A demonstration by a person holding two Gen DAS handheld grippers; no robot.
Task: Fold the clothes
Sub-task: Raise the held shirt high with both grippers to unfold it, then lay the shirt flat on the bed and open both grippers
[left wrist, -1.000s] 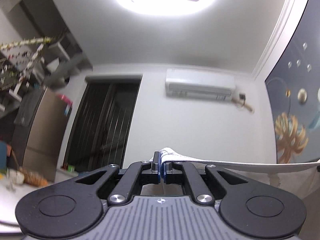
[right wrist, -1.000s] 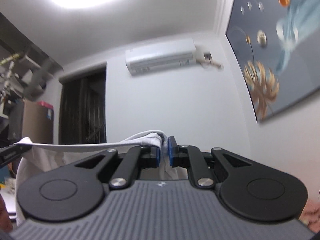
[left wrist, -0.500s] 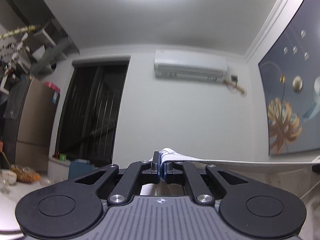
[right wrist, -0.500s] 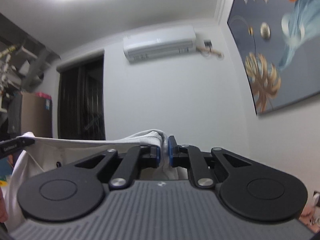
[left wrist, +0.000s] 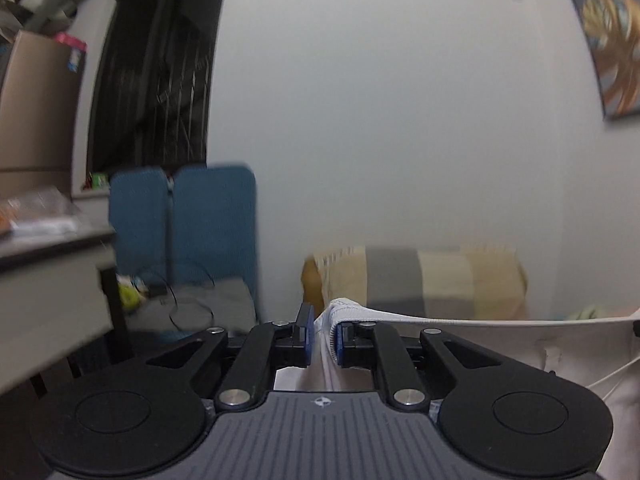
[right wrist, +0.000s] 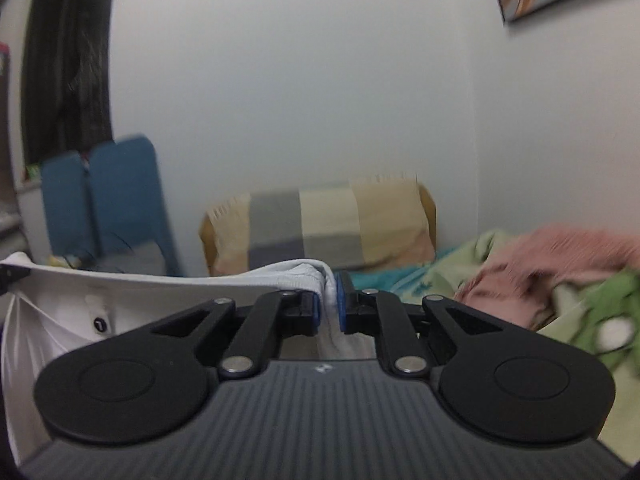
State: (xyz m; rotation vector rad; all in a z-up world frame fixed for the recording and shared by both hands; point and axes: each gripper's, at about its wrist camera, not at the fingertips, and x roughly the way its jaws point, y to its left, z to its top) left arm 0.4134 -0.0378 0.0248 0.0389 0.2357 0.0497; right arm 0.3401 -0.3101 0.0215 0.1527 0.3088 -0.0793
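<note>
Both cameras have tipped down from ceiling and air conditioner to the bed's striped beige-and-grey blanket and blue padded chair. The white knit garment hangs in the air, its ribbed edge stretched between left gripper and right gripper, each pinching it, probably to lay it flat.

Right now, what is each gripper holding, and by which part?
Both hold one white garment by its ribbed top hem: the left gripper and the right gripper each pinch one end, with the edge stretched between them.
</note>
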